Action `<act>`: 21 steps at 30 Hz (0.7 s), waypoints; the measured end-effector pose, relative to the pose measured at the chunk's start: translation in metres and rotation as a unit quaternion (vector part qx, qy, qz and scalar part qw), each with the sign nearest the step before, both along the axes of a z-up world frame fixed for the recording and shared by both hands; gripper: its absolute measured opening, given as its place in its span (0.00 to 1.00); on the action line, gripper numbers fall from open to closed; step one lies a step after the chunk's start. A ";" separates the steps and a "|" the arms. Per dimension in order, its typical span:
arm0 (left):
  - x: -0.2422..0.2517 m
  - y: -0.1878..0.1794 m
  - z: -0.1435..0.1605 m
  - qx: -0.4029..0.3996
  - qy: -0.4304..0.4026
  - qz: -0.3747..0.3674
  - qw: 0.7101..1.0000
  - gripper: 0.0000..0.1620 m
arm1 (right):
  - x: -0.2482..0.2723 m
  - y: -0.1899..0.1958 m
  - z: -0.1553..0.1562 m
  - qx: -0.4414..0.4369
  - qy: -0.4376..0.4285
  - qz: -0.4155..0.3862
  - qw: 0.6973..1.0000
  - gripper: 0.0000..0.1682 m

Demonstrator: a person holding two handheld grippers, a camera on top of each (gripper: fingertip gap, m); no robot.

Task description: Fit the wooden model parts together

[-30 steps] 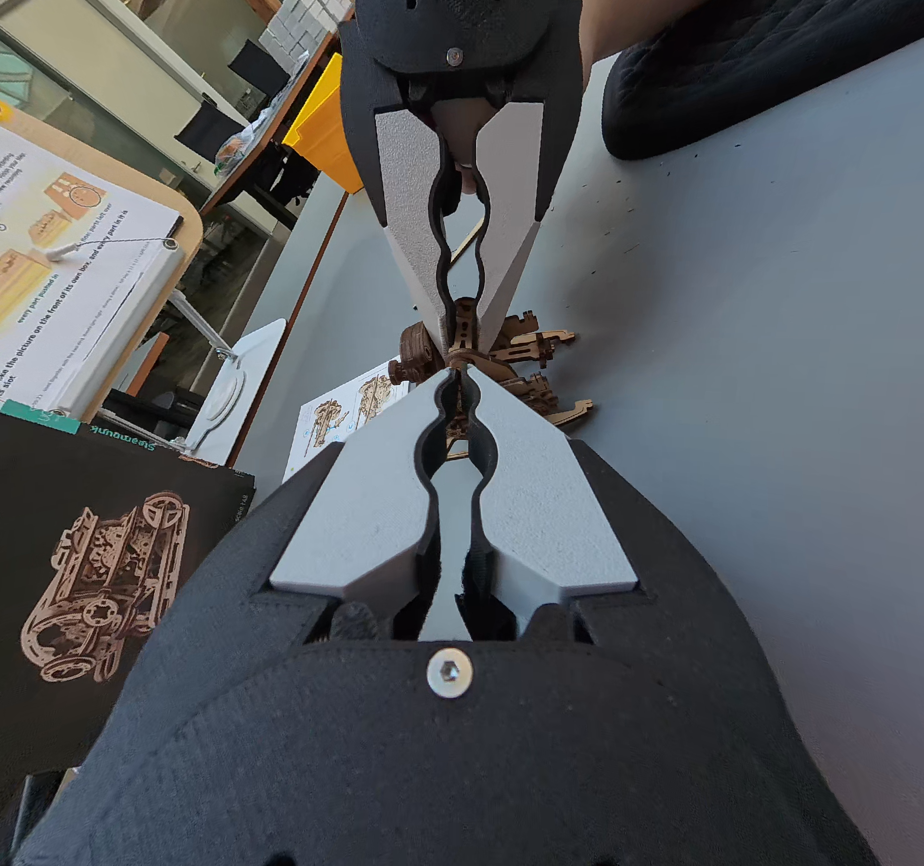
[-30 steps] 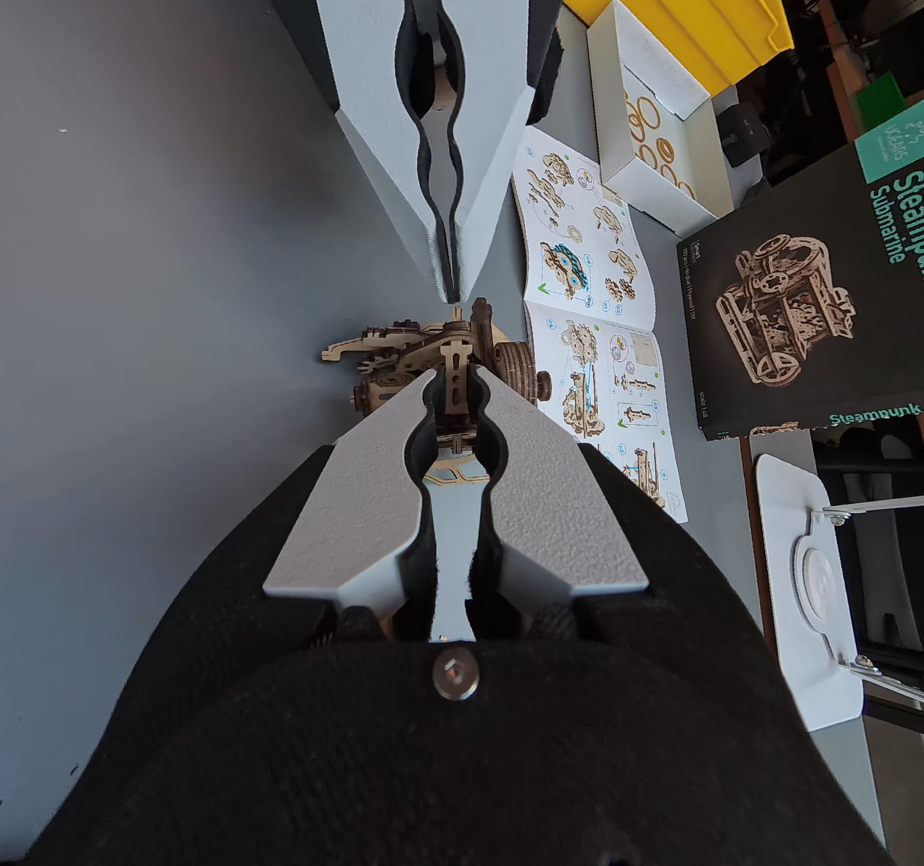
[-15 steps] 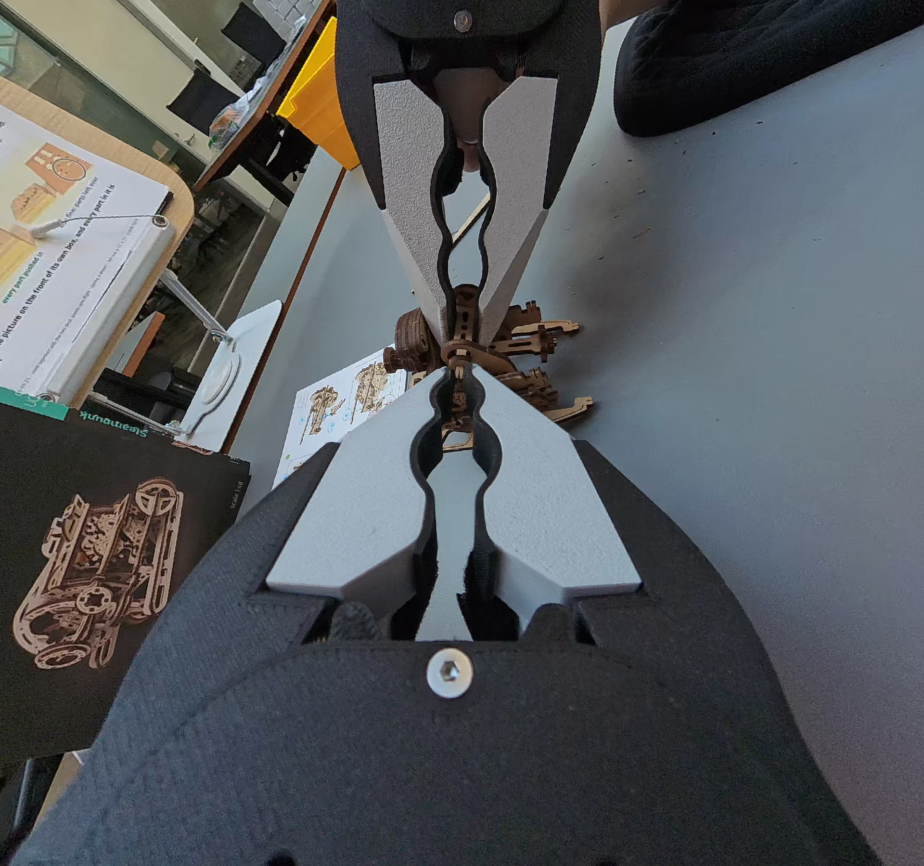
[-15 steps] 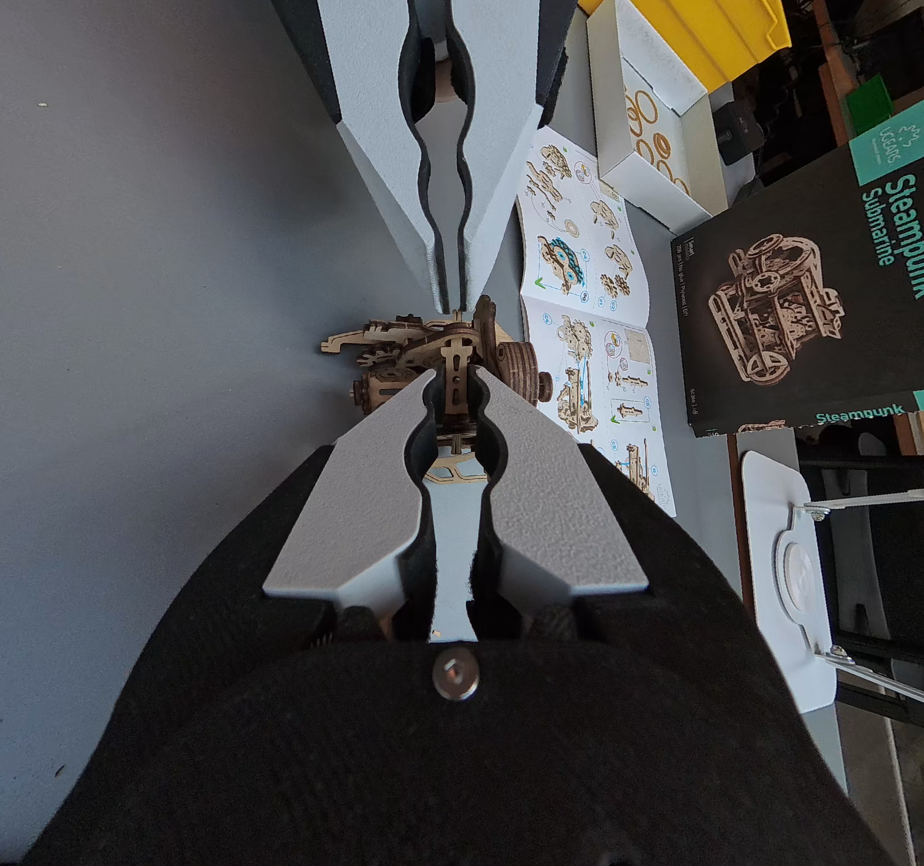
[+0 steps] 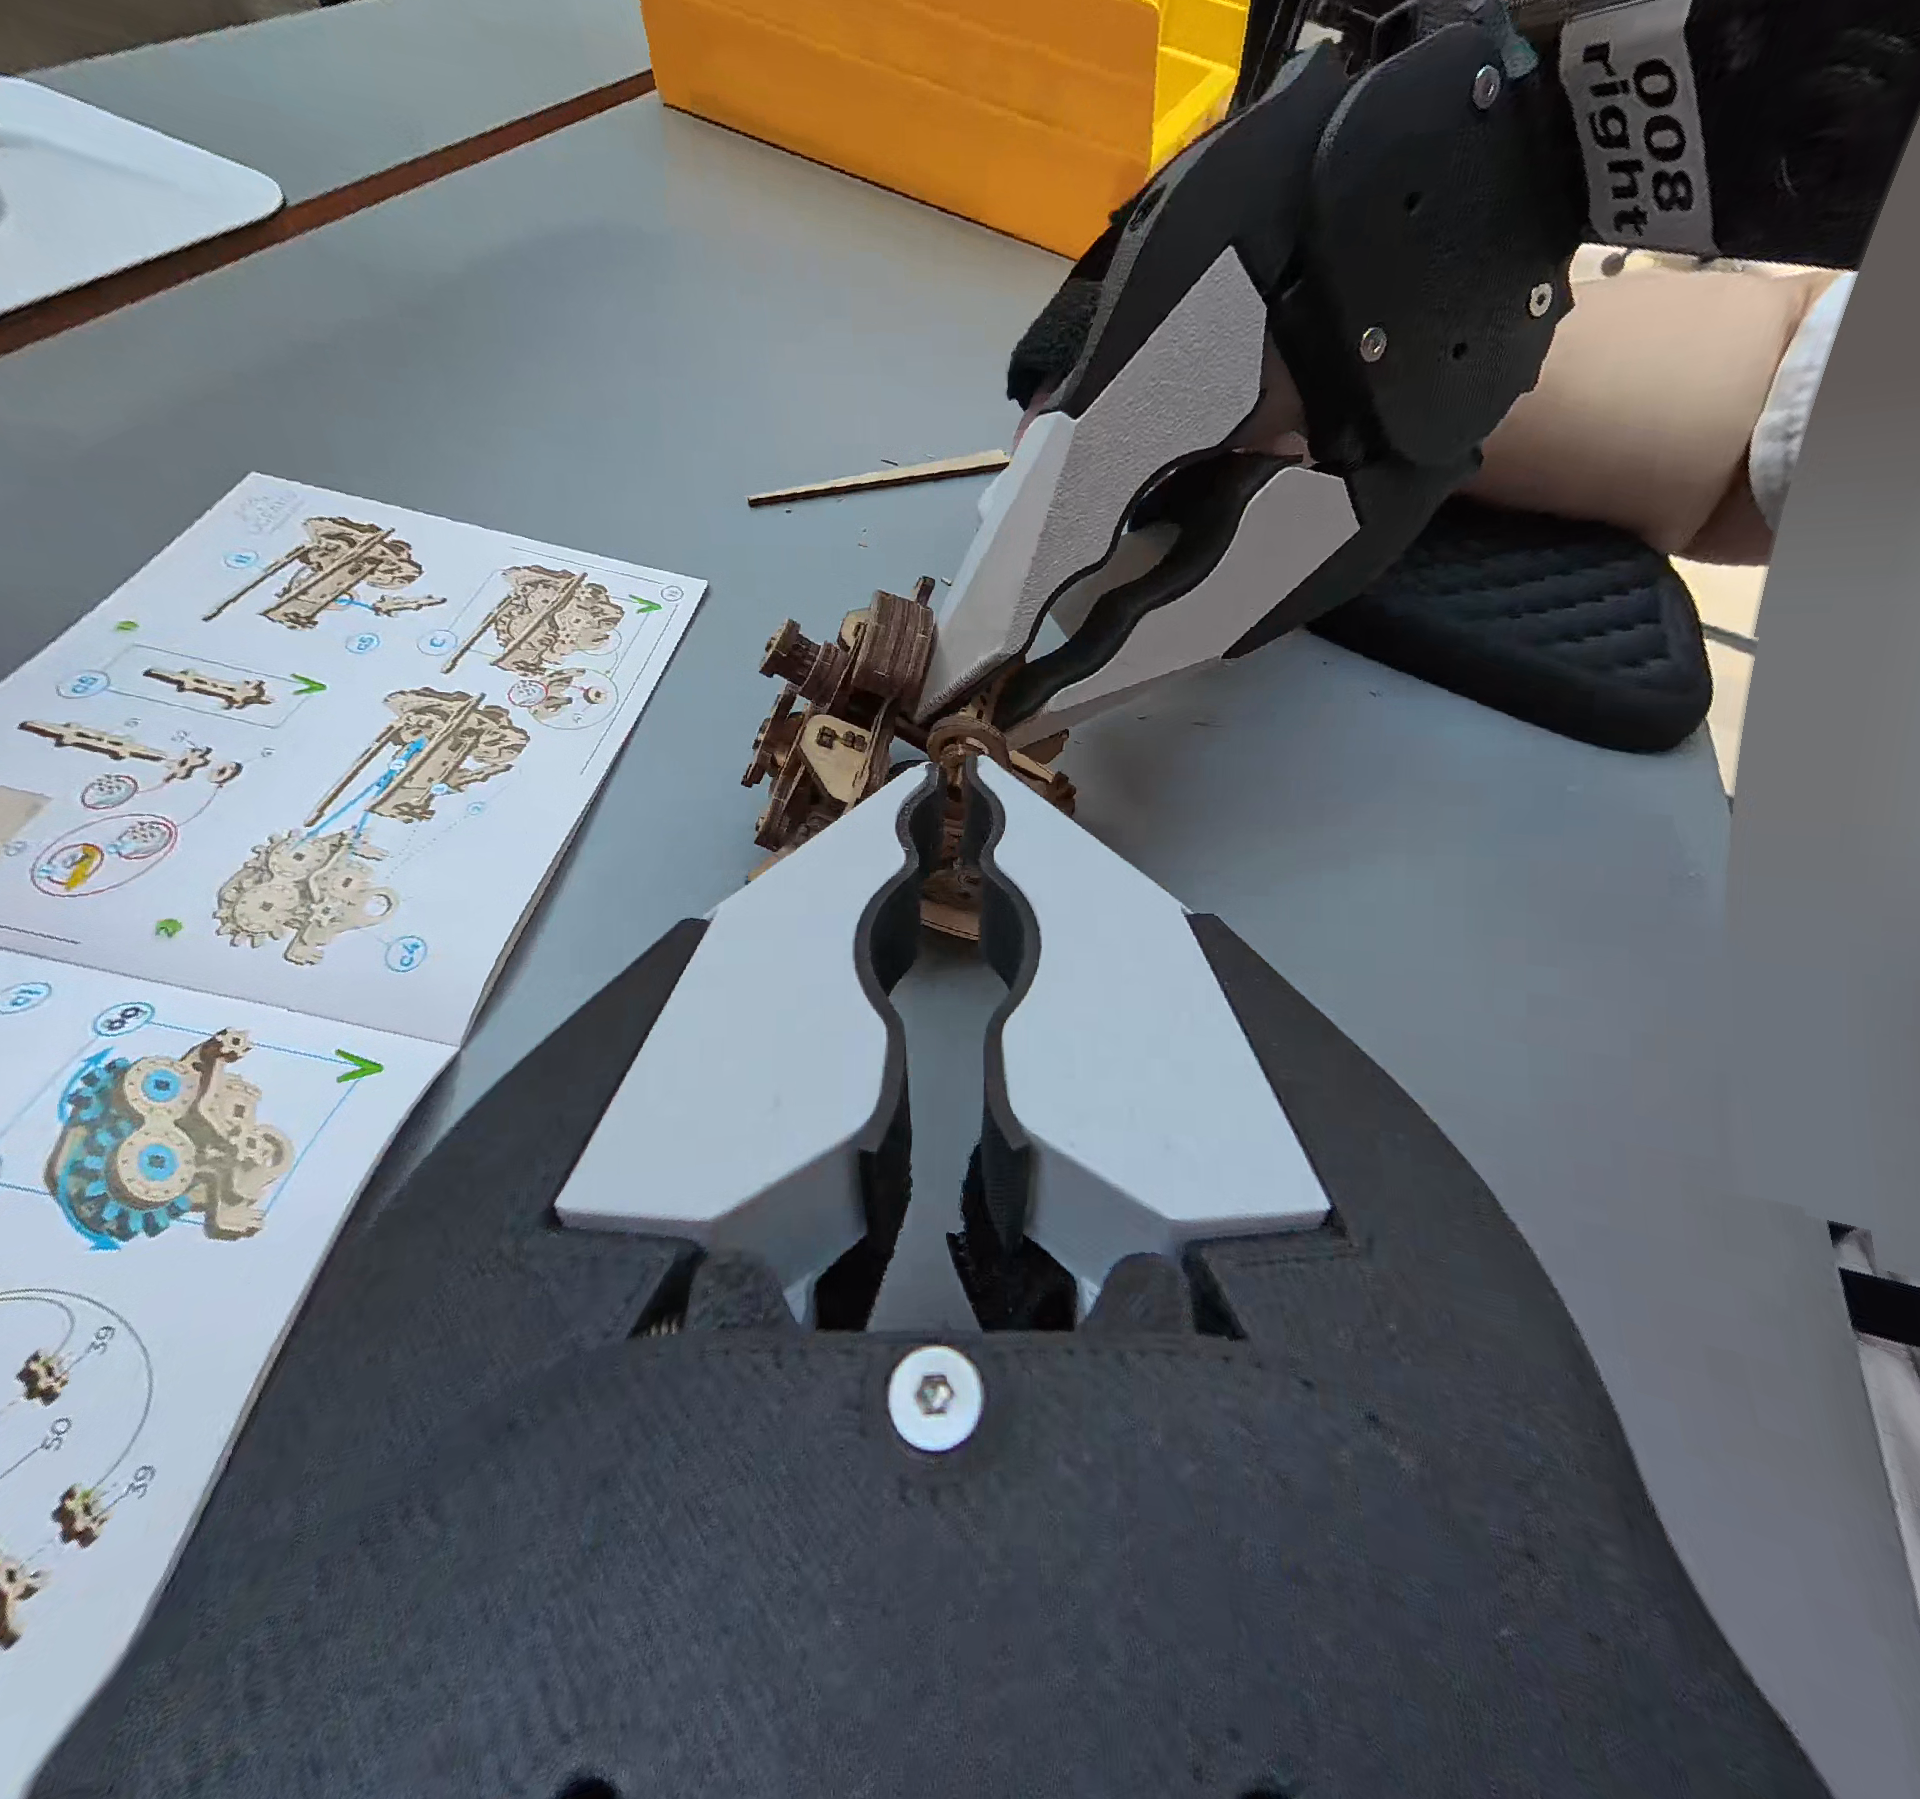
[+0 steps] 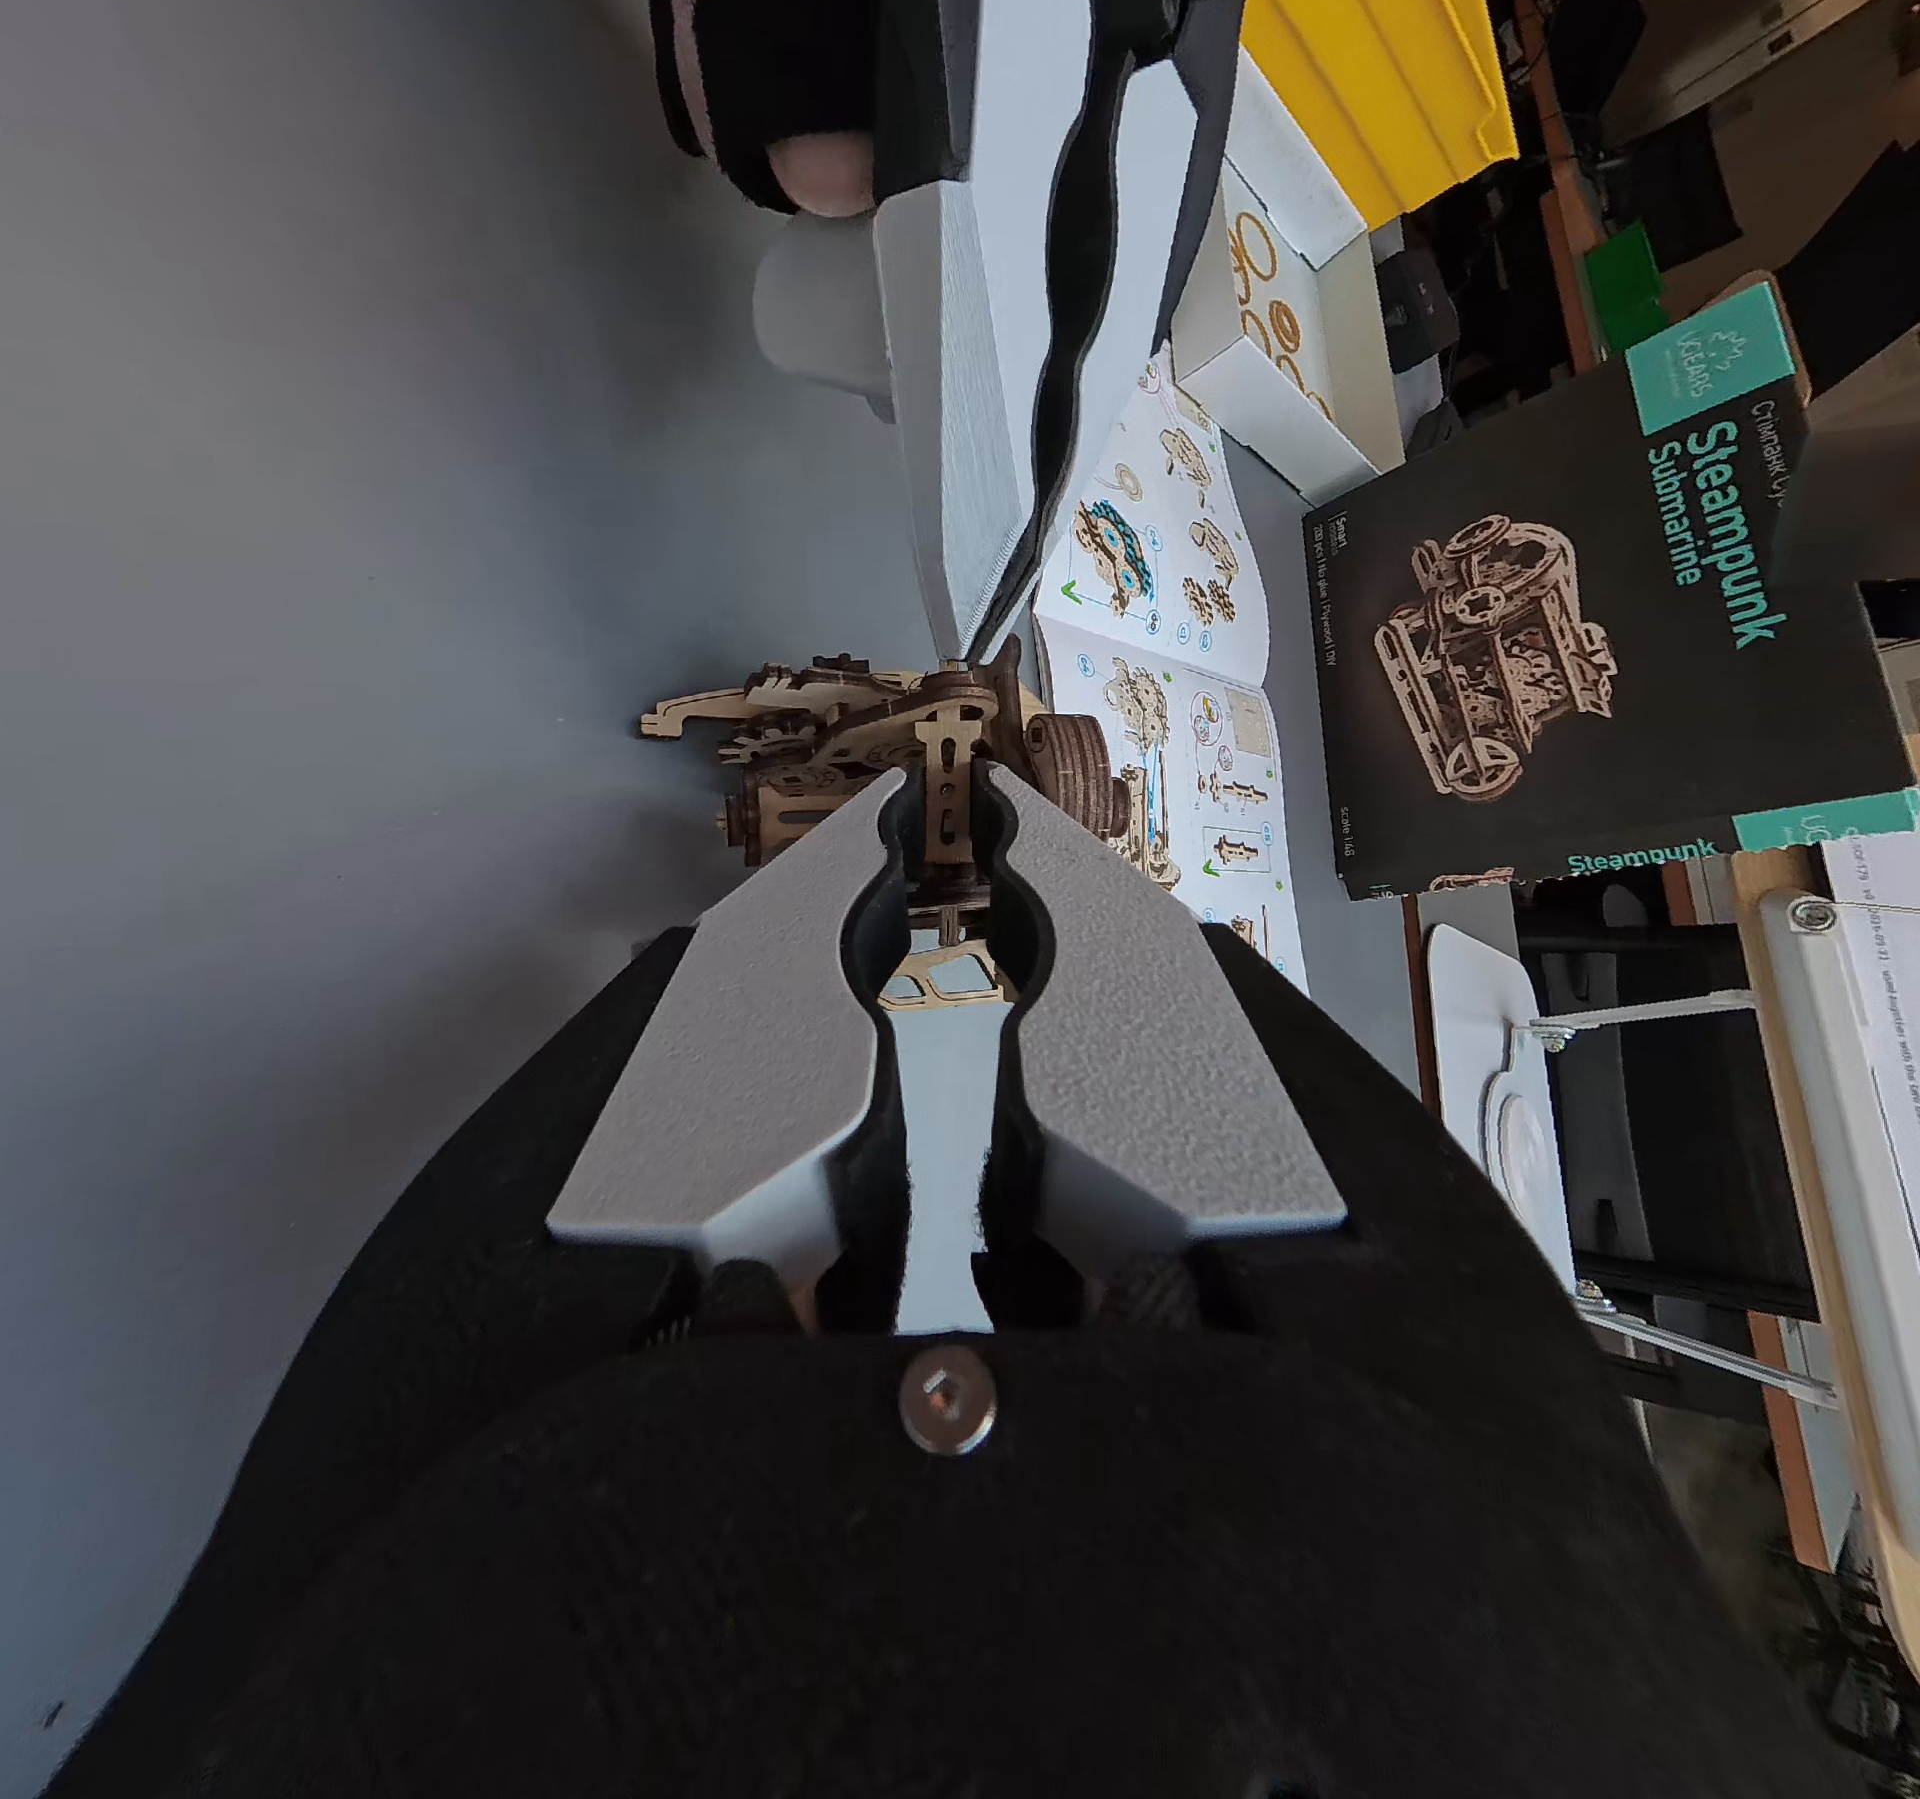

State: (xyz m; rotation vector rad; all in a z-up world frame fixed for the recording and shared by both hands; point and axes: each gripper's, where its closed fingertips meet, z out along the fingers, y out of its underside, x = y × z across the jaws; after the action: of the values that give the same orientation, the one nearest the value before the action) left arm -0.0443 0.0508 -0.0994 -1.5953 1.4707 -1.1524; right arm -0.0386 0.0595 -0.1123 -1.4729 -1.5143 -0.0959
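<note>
A half-built wooden model [image 5: 831, 741] of gears and laser-cut plates stands on the grey table [image 5: 468, 347]. My left gripper [image 5: 951, 775] is shut on a small ring-topped wooden part [image 5: 961, 739] at the model's top. My right gripper [image 5: 940, 700] comes in from the upper right and meets the model at the same spot. In the right wrist view my right gripper [image 6: 943, 781] is shut on an upright slotted strip [image 6: 945, 793] of the model [image 6: 821, 762]. The left gripper [image 6: 968, 650] reaches down from above onto the model's top. Both sets of jaws stand almost closed.
An open instruction booklet [image 5: 312, 762] lies left of the model. A yellow bin [image 5: 935, 56] stands behind, with a thin wooden stick [image 5: 883, 480] in front of it. A black pad [image 5: 1538, 627] lies to the right. A black kit box [image 6: 1558, 627] and a white box [image 6: 1288, 326] lie beyond the booklet. My left and right fingertips are right by each other.
My left gripper has swung round to a new angle on the model, so its view now faces the booklet and the yellow bin. My right gripper keeps its hold; the model stays in place.
</note>
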 end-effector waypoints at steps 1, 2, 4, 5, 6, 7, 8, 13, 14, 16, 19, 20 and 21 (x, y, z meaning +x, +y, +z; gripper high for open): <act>0.000 0.000 0.001 -0.011 -0.002 -0.001 1.000 0.00 | 0.000 0.000 0.000 0.001 0.002 -0.001 1.000 0.04; 0.000 0.000 0.002 -0.021 -0.005 -0.002 1.000 0.00 | 0.000 0.001 0.001 0.003 0.004 -0.003 1.000 0.04; -0.001 0.000 0.002 -0.042 -0.005 -0.003 0.999 0.00 | -0.001 0.001 0.001 0.005 0.005 -0.003 1.000 0.04; -0.001 0.000 0.001 -0.053 -0.003 -0.003 0.999 0.00 | -0.001 0.001 0.001 0.010 0.003 -0.004 1.000 0.04; -0.001 0.000 0.001 -0.065 -0.001 -0.002 0.998 0.00 | -0.001 0.001 0.001 0.014 0.001 -0.005 1.000 0.04; -0.001 0.001 0.000 -0.076 -0.001 -0.002 0.997 0.00 | -0.001 0.002 0.001 0.014 0.000 -0.008 1.000 0.04; -0.001 0.001 0.001 -0.085 -0.003 -0.002 0.996 0.00 | -0.001 0.002 0.001 0.015 0.001 -0.010 1.000 0.04; -0.001 0.002 0.003 -0.114 -0.010 -0.002 0.993 0.00 | -0.001 0.002 0.002 0.015 0.007 -0.014 1.000 0.04; -0.001 0.001 0.002 -0.116 -0.008 -0.003 0.993 0.00 | -0.001 0.002 0.002 0.016 0.005 -0.014 1.000 0.04; -0.001 0.001 0.001 -0.116 -0.005 -0.003 0.993 0.00 | -0.001 0.002 0.001 0.019 0.001 -0.014 1.000 0.04; 0.000 -0.001 -0.004 -0.109 0.002 -0.007 0.994 0.02 | 0.000 0.002 0.000 0.016 0.005 -0.017 1.000 0.03; 0.001 0.000 -0.005 -0.106 0.000 -0.004 0.994 0.02 | 0.001 0.003 -0.001 0.012 0.003 -0.022 1.000 0.04; 0.002 0.001 -0.004 -0.103 -0.003 -0.003 0.995 0.02 | 0.001 0.003 -0.001 0.012 0.006 -0.020 1.000 0.04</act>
State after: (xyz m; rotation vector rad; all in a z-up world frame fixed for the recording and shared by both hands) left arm -0.0425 0.0519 -0.1038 -1.7245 1.3893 -1.3480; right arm -0.0375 0.0624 -0.1134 -1.4828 -1.4693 -0.1289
